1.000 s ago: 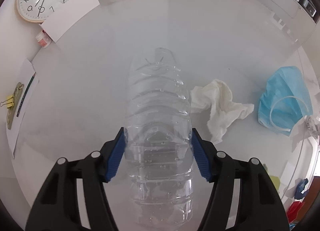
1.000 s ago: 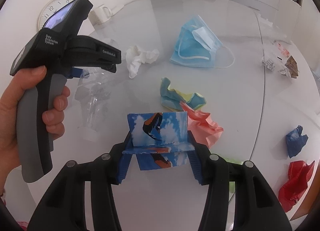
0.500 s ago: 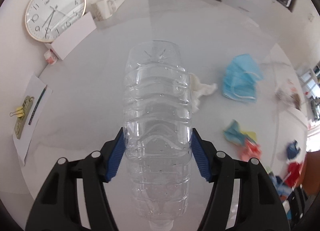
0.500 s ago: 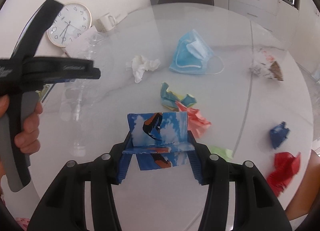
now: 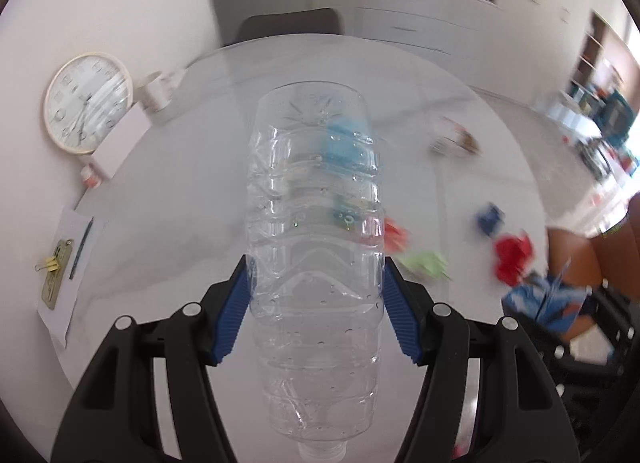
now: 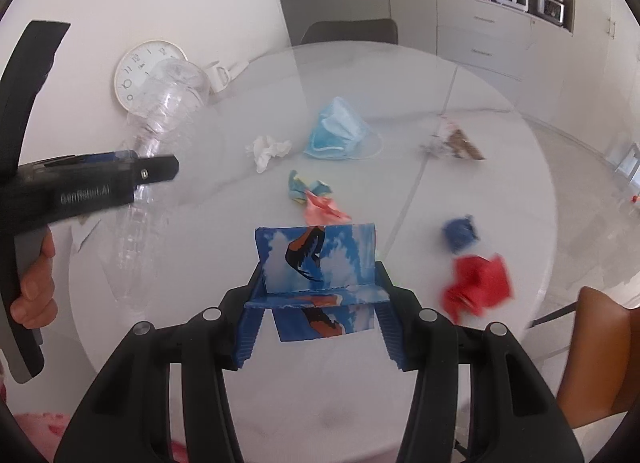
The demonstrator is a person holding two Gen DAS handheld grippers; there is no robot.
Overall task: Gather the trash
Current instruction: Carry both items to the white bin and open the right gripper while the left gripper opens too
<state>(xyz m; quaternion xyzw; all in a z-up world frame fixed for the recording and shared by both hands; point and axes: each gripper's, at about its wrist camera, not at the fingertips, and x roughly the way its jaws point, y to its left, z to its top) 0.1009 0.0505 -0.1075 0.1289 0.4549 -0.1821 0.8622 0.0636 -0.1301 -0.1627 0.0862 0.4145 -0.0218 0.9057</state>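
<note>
My left gripper is shut on a clear empty plastic bottle, its blue pads pressed on both sides and its cap end toward the camera. In the right wrist view the same bottle hangs high above the round white table, held by the left gripper's black body at the left. My right gripper is shut on a blue printed carton piece showing clouds and a dark figure. On the table lie a blue face mask, a white tissue and several crumpled coloured papers.
Crumpled red paper, blue paper, a pink and teal wad and a clear wrapper lie on the table. A wall clock, a white mug and a clipped paper sit at the left. A brown chair stands at the right.
Both grippers have risen from the table with their loads. The bottle went from lying low near the tissue to hanging high, and more of the room shows in both views.
</note>
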